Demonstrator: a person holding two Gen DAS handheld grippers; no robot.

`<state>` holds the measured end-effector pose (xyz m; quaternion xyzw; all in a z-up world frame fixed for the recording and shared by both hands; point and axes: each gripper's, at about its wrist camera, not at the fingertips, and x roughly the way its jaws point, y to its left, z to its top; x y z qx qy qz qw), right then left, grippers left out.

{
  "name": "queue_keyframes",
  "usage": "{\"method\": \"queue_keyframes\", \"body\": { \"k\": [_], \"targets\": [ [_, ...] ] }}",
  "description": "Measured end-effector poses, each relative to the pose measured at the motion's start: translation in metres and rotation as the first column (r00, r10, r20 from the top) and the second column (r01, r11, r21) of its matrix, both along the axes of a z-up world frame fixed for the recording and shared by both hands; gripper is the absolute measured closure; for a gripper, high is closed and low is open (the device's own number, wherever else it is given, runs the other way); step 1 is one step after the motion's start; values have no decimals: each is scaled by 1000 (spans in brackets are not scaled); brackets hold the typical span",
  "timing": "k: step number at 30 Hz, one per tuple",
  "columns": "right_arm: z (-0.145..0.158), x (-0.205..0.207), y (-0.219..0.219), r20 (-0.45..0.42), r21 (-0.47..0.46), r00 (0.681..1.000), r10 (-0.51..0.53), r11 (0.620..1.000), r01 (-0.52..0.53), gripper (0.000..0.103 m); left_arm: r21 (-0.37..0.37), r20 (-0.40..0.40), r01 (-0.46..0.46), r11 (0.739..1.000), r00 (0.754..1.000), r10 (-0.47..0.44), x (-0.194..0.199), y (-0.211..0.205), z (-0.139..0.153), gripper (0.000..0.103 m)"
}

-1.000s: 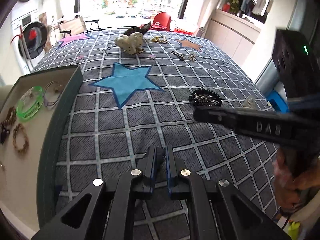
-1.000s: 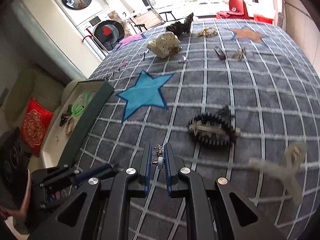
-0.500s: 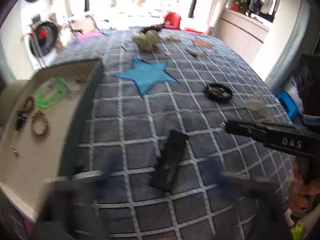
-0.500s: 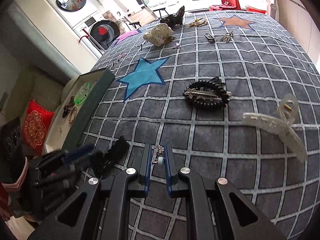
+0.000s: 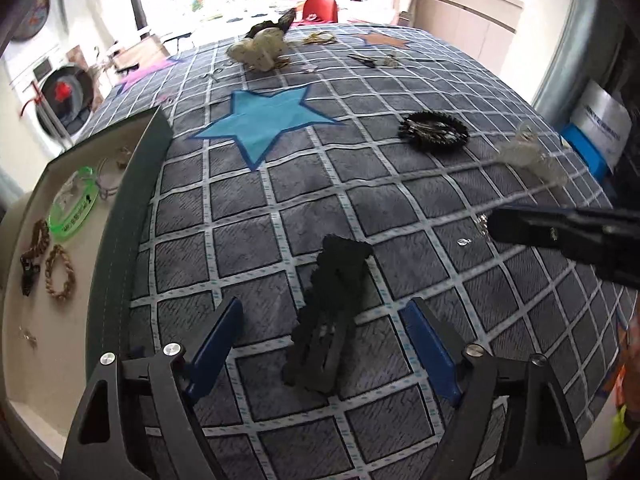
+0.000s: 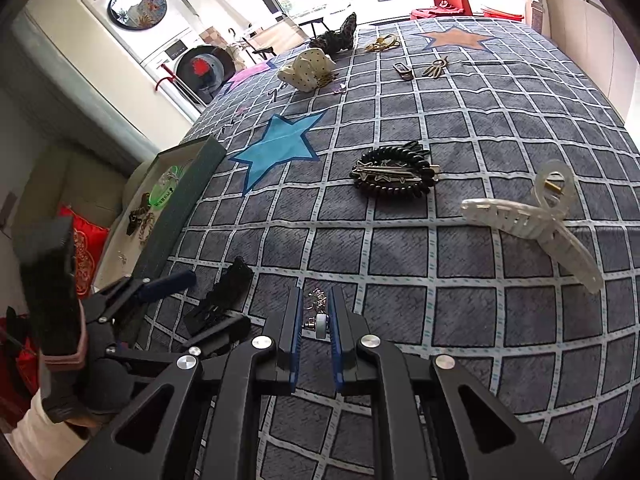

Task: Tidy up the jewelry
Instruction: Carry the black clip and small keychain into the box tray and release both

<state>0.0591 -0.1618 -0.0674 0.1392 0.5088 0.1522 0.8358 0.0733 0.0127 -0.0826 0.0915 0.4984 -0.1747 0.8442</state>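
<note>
My left gripper point(image 5: 324, 344) is open, its blue pads either side of a black hair clip point(image 5: 330, 312) lying on the grey checked cloth. The clip also shows in the right wrist view point(image 6: 222, 300). My right gripper point(image 6: 314, 312) is shut on a small silver earring with a white bead point(image 6: 320, 318); in the left wrist view it reaches in from the right point(image 5: 490, 226), with the earring's drop point(image 5: 463, 242) hanging by its tip. An open jewelry box point(image 5: 120, 240) with a green bangle point(image 5: 74, 208) and braided bracelets point(image 5: 60, 272) sits at the left.
A black coil bracelet with metal star clips point(image 6: 394, 174) and a clear claw clip point(image 6: 532, 216) lie mid-cloth. A dotted cream pouch point(image 6: 306, 70), keys point(image 6: 436, 68) and a gold chain point(image 6: 382, 45) lie far back. The cloth's edge drops off at right.
My left gripper opened from shut and let the black hair clip down onto the cloth, then drew back slightly. My right gripper kept hold of the earring and moved nearer the front.
</note>
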Motion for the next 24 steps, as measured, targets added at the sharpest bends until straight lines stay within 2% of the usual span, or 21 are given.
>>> {"method": "queue_keyframes", "body": {
  "k": [1,3,5,12,24],
  "targets": [
    [0,-1,0,0,1,1000,0,1000,0,89,0,-6,12,1000,1000,-12,-1,-2,0,20],
    [0,-2,0,1,3,1000,-2,1000,2,89,-3,-3,40,999,999,-40,-5,-5,2,35],
    [1,-3,1,2,6,1000,-3,1000,3,89,-3,2,66,998,998,-66,-6,-10,5,72],
    [6,-10,0,17,13,1000,-6,1000,6,89,-52,-7,23,998,1000,-23,-10,-8,9,72],
    [21,-15,7,37,19,999,9,1000,-10,89,-88,84,-75,993,993,83,-25,13,48,72]
  ]
}}
